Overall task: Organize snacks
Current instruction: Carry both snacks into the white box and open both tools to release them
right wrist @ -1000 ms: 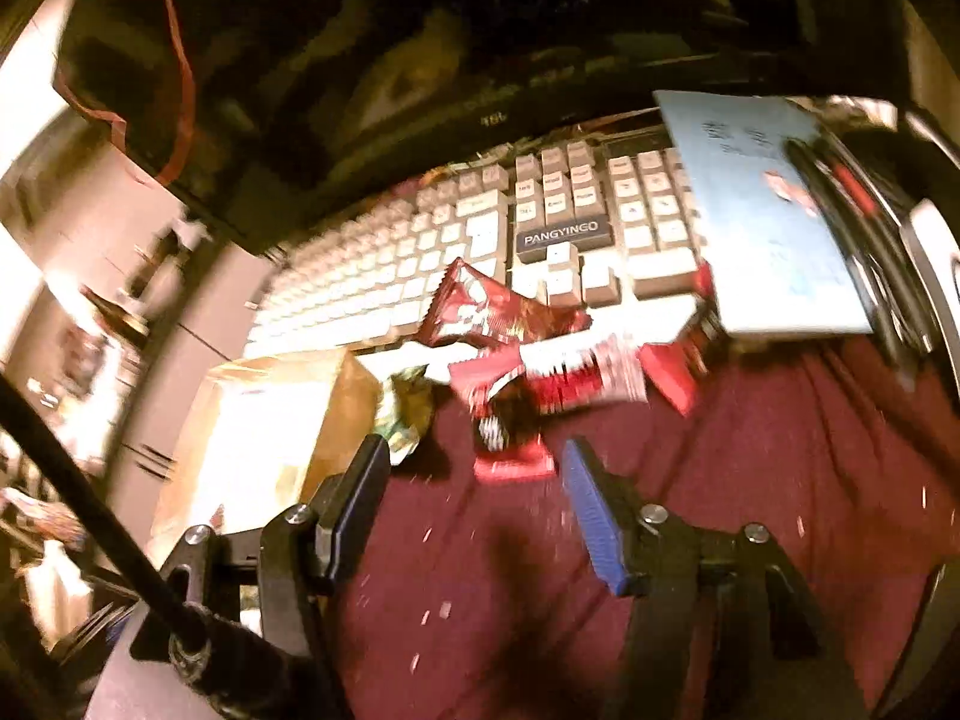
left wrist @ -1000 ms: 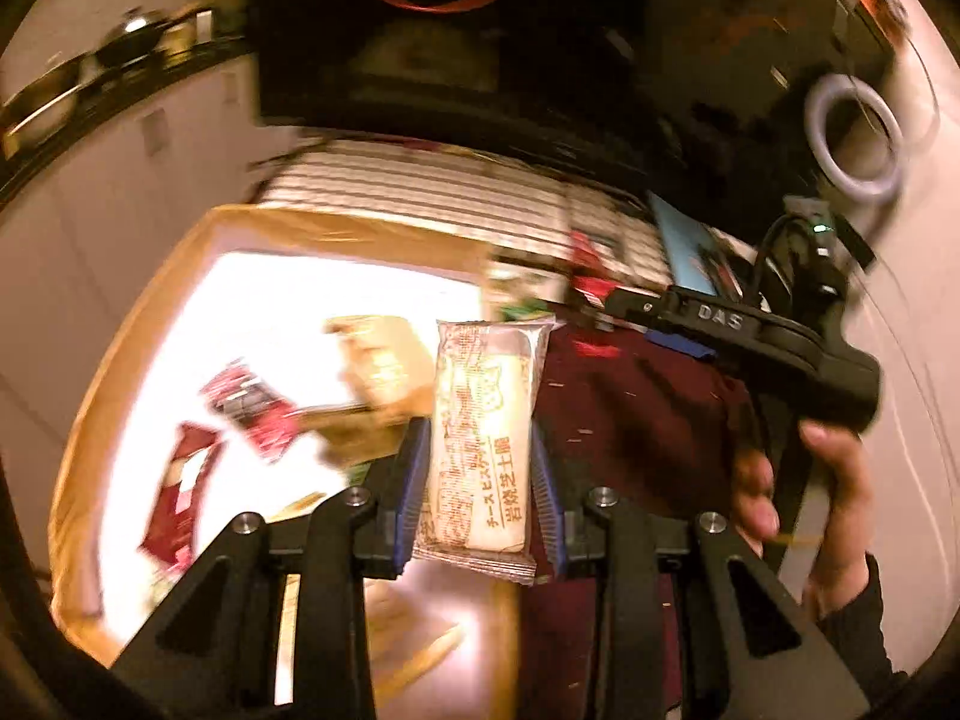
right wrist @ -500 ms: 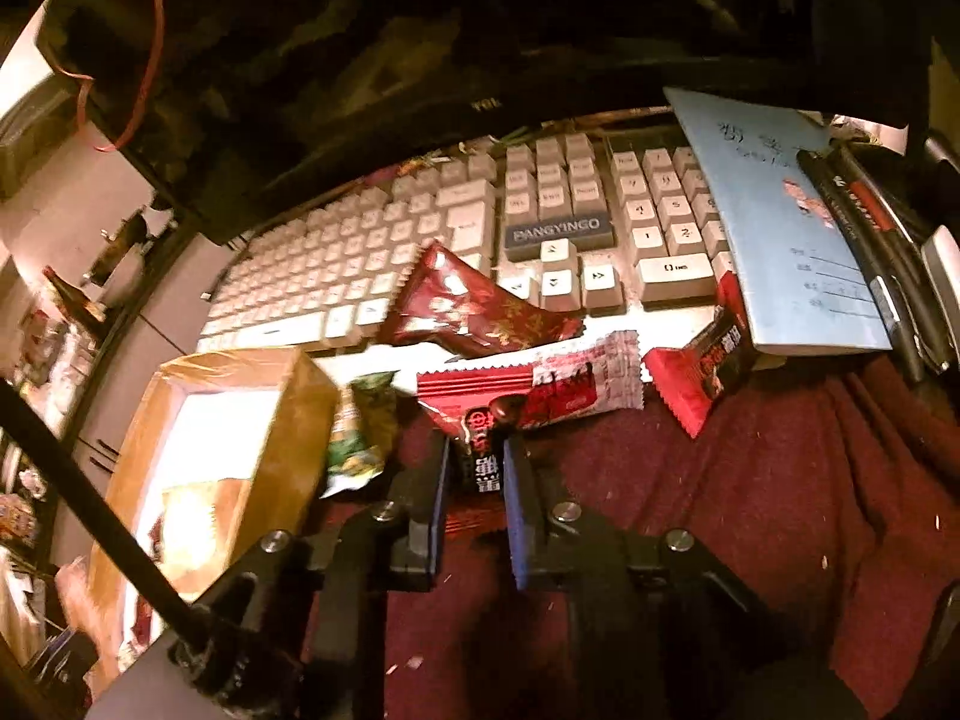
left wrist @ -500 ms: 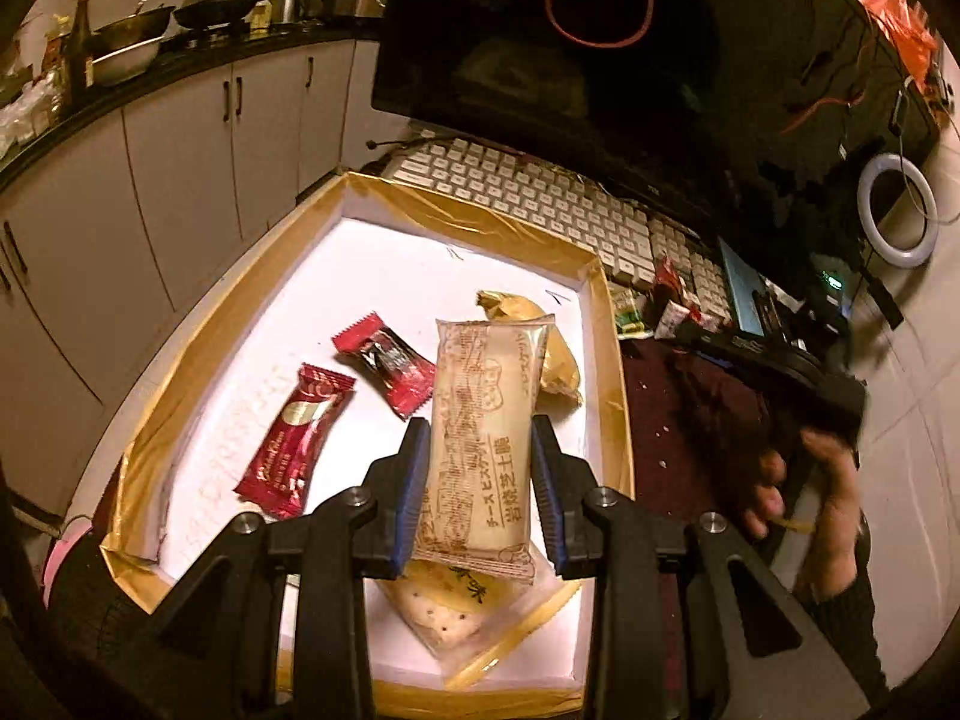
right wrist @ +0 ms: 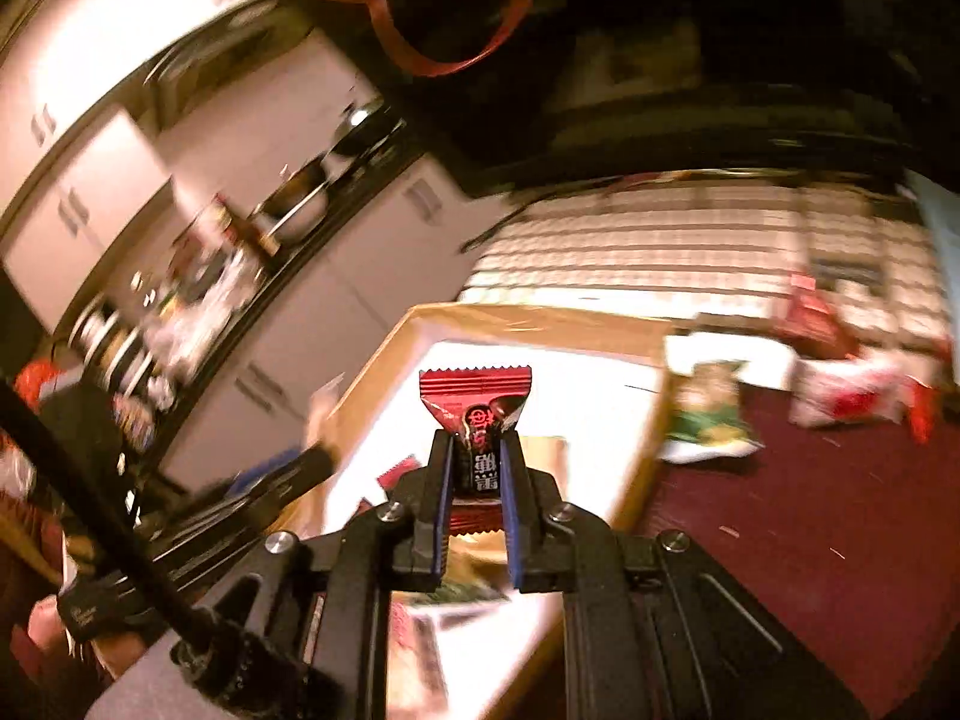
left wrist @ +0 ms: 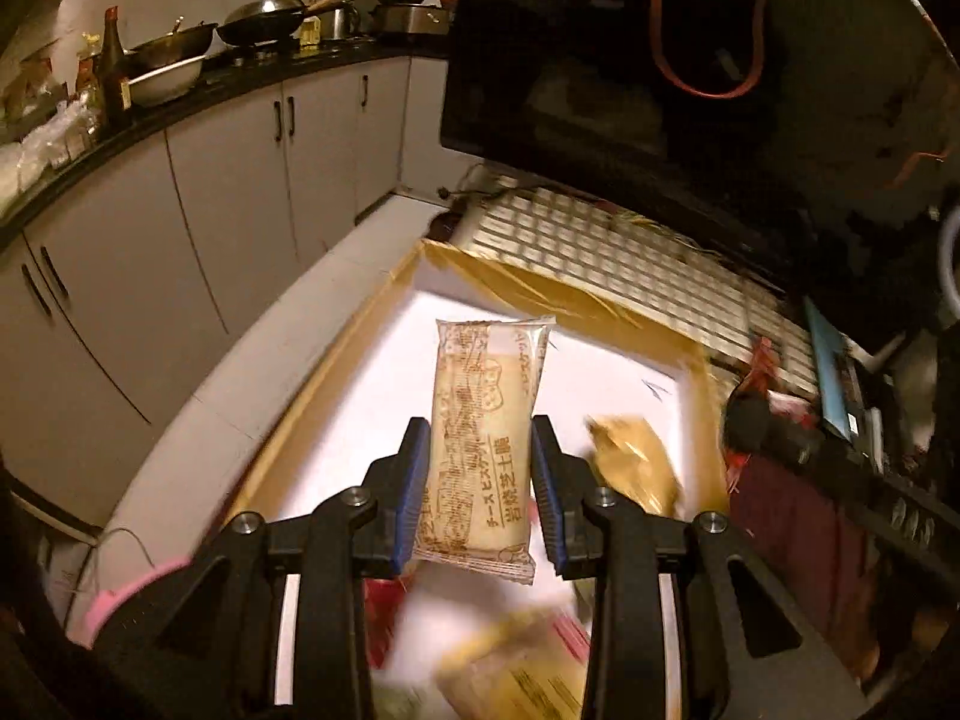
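My left gripper (left wrist: 480, 456) is shut on a long beige biscuit packet (left wrist: 486, 438), held upright above the white-floored cardboard box (left wrist: 528, 294). A tan snack bag (left wrist: 636, 468) lies in the box to the right of it. My right gripper (right wrist: 474, 456) is shut on a small red and black candy wrapper (right wrist: 477, 414), lifted over the same box (right wrist: 540, 324). On the dark red cloth (right wrist: 810, 510) lie a green packet (right wrist: 708, 414) and red and white packets (right wrist: 852, 390), blurred.
A white keyboard (left wrist: 630, 264) sits behind the box, below a dark monitor (left wrist: 690, 60). Kitchen cabinets (left wrist: 210, 192) and a counter with pans stand at the left. A blue booklet (left wrist: 831, 372) lies at the right. A hand (right wrist: 66, 630) shows at the lower left of the right wrist view.
My right gripper closed on the red candy wrapper on the cloth and carried it left over the box. My left gripper moved farther over the box with the biscuit packet.
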The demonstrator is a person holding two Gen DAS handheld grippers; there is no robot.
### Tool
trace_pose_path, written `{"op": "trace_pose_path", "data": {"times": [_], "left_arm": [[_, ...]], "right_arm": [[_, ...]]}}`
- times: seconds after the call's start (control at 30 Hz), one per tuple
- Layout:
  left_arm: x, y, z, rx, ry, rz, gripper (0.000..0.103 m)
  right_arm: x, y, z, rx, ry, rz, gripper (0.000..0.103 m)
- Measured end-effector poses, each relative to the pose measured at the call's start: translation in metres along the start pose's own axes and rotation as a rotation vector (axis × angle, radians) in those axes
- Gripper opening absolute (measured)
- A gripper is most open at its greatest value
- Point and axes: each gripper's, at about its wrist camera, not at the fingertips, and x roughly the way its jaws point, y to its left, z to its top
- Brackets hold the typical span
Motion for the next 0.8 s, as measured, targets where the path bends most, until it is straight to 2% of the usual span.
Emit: {"op": "trace_pose_path", "data": {"times": [0.13,0.3,0.4,0.5,0.57,0.6,0.63,0.67,0.73,0.8], "left_arm": [[0.025,0.01,0.017,0.008,0.037,0.037,0.035],[0.045,0.022,0.019,-0.001,0.103,0.054,0.035],[0.053,0.025,0.017,0.002,0.142,0.064,0.035],[0.054,0.029,0.014,-0.016,0.149,0.054,0.036],[0.05,0.028,0.012,-0.014,0.131,0.054,0.042],[0.049,0.027,0.012,-0.009,0.127,0.053,0.051],[0.046,0.025,0.012,0.002,0.12,0.059,0.058],[0.042,0.022,0.011,0.014,0.108,0.063,0.06],[0.036,0.015,0.011,0.039,0.086,0.061,0.066],[0.03,0.008,0.009,0.053,0.07,0.056,0.068]], "right_arm": [[0.041,0.01,0.012,-0.018,0.072,-0.01,0.013],[0.072,0.013,0.015,-0.012,0.128,-0.024,0.013],[0.076,0.016,0.007,-0.029,0.159,-0.044,0.013],[0.076,0.016,0.002,-0.023,0.168,-0.044,0.016],[0.072,0.017,0.0,-0.019,0.162,-0.039,0.017],[0.069,0.017,0.0,-0.016,0.16,-0.026,0.017],[0.064,0.016,-0.002,-0.007,0.147,-0.009,0.02],[0.06,0.016,-0.002,0.001,0.134,0.0,0.03],[0.049,0.015,-0.003,0.014,0.104,0.012,0.04],[0.033,0.01,-0.004,0.038,0.068,0.027,0.043]]}}
